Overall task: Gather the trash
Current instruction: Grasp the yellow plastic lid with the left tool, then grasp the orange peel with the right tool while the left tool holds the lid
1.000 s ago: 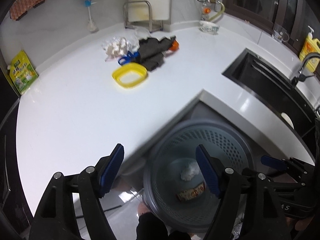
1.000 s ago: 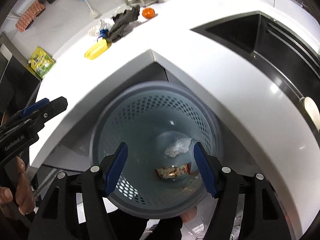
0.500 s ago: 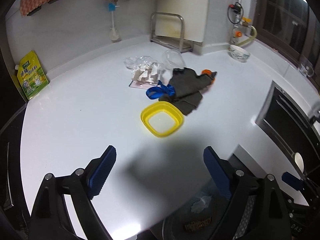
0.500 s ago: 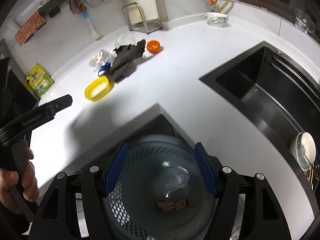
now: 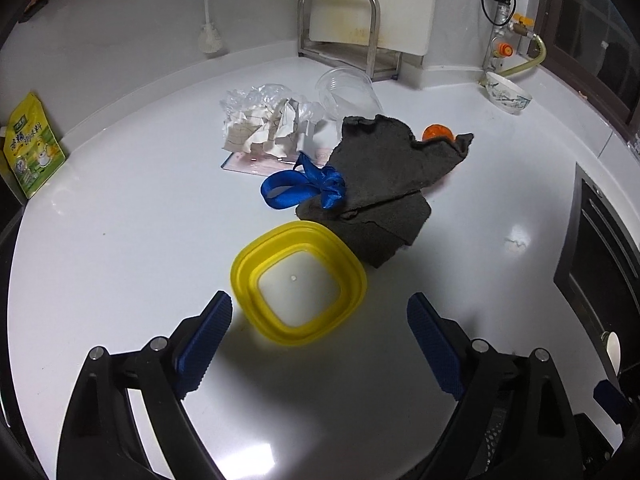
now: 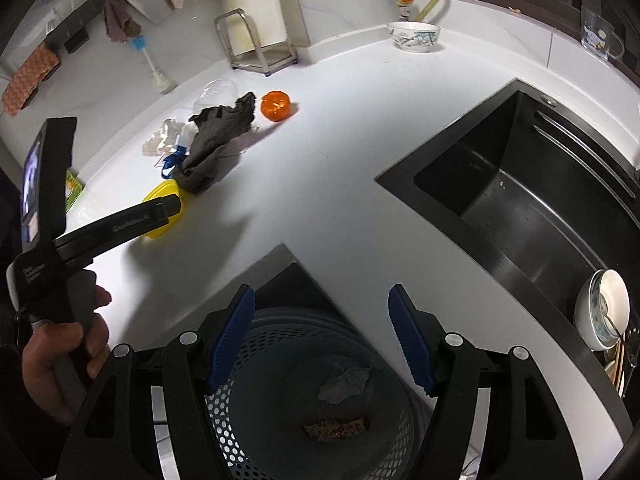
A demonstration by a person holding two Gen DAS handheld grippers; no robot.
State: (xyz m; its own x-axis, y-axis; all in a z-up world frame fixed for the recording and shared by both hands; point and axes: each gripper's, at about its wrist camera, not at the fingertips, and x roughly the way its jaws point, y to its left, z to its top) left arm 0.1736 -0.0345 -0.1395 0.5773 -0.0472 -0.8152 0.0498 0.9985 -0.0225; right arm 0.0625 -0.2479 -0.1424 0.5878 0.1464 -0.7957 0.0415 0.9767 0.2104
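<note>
Here the left tongs (image 5: 318, 318) stand wide and hold nothing; their jaws have just been opening, and only bare white bench (image 5: 120, 240) and the near rim of the yellow lid (image 5: 298, 304) show between them. That spread suits a broad, flat piece, so I judge the lid the likeliest next pick, though the heap beyond it is just as open to them. In the left wrist view the lid lies at centre, flat on the bench, its far corner just beside the dark grey cloth (image 5: 384, 184). Above it, toward the upper middle of the frame, sit a blue ribbon (image 5: 304, 190), crumpled paper and plastic wrap (image 5: 264, 124), a clear plastic cup (image 5: 346, 90) on its side and a small orange fruit (image 5: 438, 133) half hidden behind the cloth.

The right tongs (image 6: 322, 334) are parted about midway and empty, poised over the perforated grey bin (image 6: 280, 360) at the bottom of the right wrist view. The bin stands below the inner corner of the bench, within reach of both hands, which is probably why it is put there. At its bottom lie a crumpled tissue (image 6: 344, 380) and a snack wrapper (image 6: 336, 430). At the left of that view a hand (image 6: 60, 352) grips the left tool's handle, reaching toward the lid. The black sink (image 6: 532, 208) fills the right.
</note>
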